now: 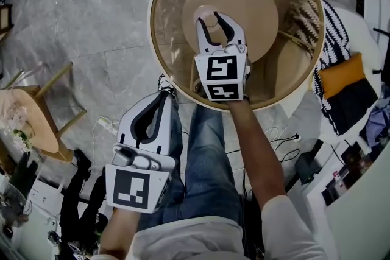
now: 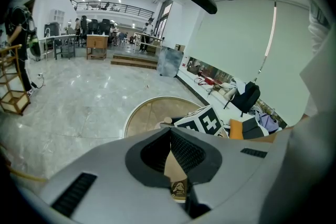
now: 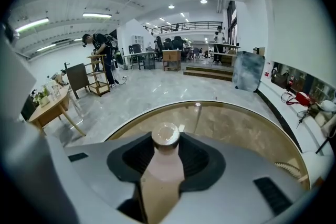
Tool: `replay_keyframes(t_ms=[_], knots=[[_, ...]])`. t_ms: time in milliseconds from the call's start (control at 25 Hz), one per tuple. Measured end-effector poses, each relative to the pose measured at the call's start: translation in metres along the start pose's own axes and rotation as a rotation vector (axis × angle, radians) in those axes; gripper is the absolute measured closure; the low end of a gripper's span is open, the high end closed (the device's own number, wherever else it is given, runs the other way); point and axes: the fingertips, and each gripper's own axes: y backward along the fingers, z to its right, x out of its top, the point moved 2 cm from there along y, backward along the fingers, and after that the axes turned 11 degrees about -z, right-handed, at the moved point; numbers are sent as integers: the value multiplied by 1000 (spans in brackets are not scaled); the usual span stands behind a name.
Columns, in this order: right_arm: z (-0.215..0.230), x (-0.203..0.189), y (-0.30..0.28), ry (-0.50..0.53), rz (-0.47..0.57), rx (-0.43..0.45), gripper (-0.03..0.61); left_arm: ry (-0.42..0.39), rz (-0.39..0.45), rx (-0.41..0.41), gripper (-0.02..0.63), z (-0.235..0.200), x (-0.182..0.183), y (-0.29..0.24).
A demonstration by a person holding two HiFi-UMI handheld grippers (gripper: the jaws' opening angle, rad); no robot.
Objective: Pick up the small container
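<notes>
The small container (image 1: 210,19) is a pale pink bottle with a round cap, standing on the round glass table (image 1: 159,39) above its wooden base (image 1: 256,3). My right gripper (image 1: 210,14) reaches over the table's near rim, and its jaws hold the bottle on both sides. In the right gripper view the container (image 3: 166,136) fills the gap between the black pads of the right gripper (image 3: 167,140), cap uppermost. My left gripper (image 1: 166,94) hangs low over the person's knee, short of the table, its jaws shut with nothing between them. The left gripper (image 2: 170,131) looks towards the table (image 2: 142,118).
A wooden side table (image 1: 30,119) stands at the left. Cushions and a striped blanket (image 1: 341,76) lie to the right of the glass table. A power strip with cables (image 1: 106,125) is on the marble floor. Dried grass (image 1: 304,12) shows under the glass.
</notes>
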Motion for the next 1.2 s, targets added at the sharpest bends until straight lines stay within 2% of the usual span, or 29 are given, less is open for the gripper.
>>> replay_keyframes(t_ms=[1200], knots=[[0,-6,25,19,-3,38,433,-25,1,1,595,4,-7,10]])
